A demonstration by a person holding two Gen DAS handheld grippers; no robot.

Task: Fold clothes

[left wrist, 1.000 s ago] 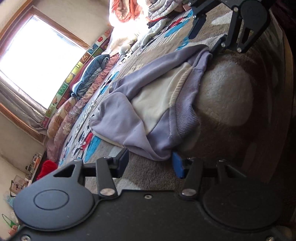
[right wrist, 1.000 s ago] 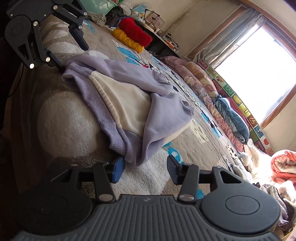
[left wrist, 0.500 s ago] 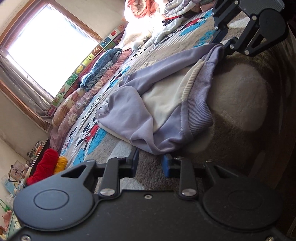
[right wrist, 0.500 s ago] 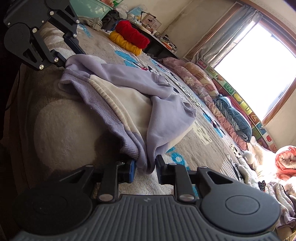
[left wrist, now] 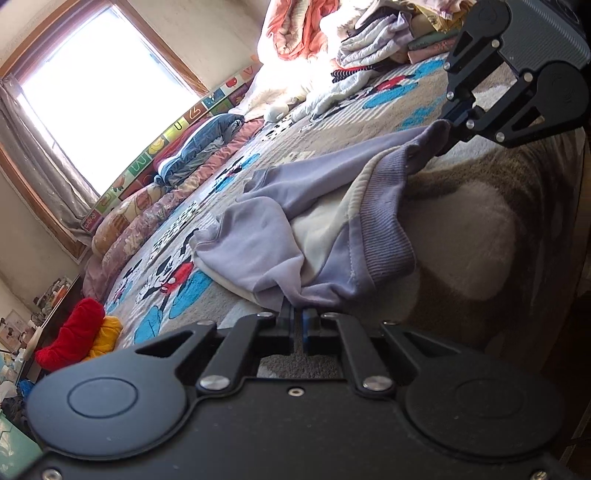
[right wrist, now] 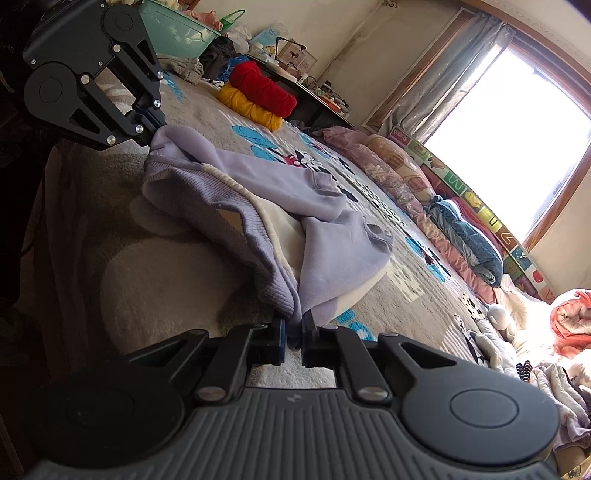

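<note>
A lilac and cream sweatshirt (left wrist: 314,236) lies on a patterned blanket (left wrist: 461,236). The left gripper (left wrist: 298,320) and right gripper (right wrist: 292,329) each pinch a hem corner. A teal basin (right wrist: 173,33) behind holds pale clothes.

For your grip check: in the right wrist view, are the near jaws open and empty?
No: the right gripper is shut on the lilac sweatshirt hem.

support: bed (left wrist: 461,236), plush cartoon-print blanket in tan, white, blue | on it: lilac-and-cream sweatshirt (left wrist: 303,221), crumpled | red and yellow rolls (right wrist: 258,94) at one end | clothes heap (left wrist: 373,40) at the other | pillows (right wrist: 399,173) along window side
</note>
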